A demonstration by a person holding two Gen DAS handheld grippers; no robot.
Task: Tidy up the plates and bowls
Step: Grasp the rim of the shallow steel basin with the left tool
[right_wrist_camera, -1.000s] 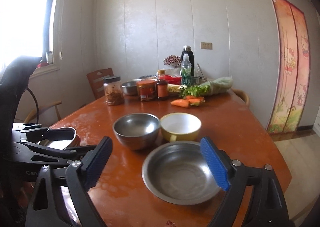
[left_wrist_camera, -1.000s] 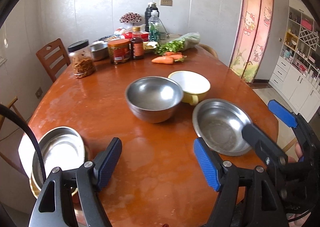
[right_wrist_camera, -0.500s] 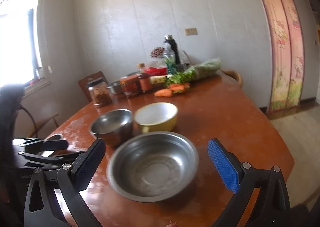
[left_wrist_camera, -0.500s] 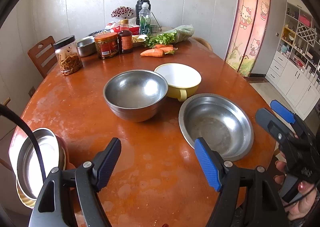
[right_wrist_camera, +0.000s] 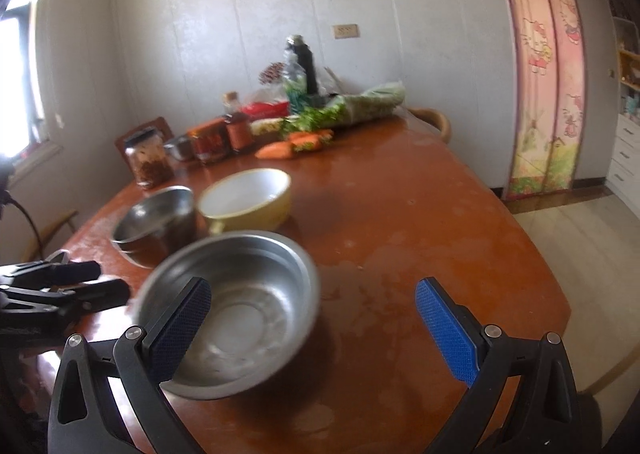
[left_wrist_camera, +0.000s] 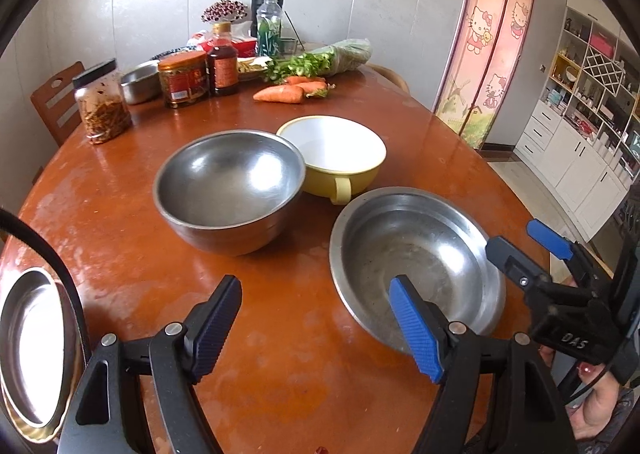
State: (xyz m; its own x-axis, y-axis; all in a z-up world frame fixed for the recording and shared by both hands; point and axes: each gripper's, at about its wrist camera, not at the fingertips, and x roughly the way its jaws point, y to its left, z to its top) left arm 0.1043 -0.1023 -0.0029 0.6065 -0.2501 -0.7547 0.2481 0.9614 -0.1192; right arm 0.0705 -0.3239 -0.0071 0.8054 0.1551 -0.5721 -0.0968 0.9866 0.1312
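A deep steel bowl (left_wrist_camera: 230,190) stands mid-table beside a yellow bowl with a handle (left_wrist_camera: 334,156). A shallow steel dish (left_wrist_camera: 412,258) lies at the table's near right. Stacked steel plates (left_wrist_camera: 34,346) sit at the near left edge. My left gripper (left_wrist_camera: 316,328) is open and empty above the table, its right finger over the dish's near rim. My right gripper (right_wrist_camera: 312,328) is open and empty; its left finger overlaps the dish (right_wrist_camera: 240,302), and it also shows at the dish's right side in the left wrist view (left_wrist_camera: 528,250). The deep bowl (right_wrist_camera: 154,218) and yellow bowl (right_wrist_camera: 246,200) lie beyond.
The oval wooden table (left_wrist_camera: 120,182) carries jars (left_wrist_camera: 182,78), a sauce bottle (left_wrist_camera: 222,64), a small steel bowl (left_wrist_camera: 140,82), carrots (left_wrist_camera: 292,90) and greens (left_wrist_camera: 320,60) at its far end. A wooden chair (left_wrist_camera: 56,102) stands at the far left. White cabinets (left_wrist_camera: 580,134) stand at the right.
Both grippers have moved forward toward the shallow dish. The right gripper has swung to the right, so the dish now sits at its left finger.
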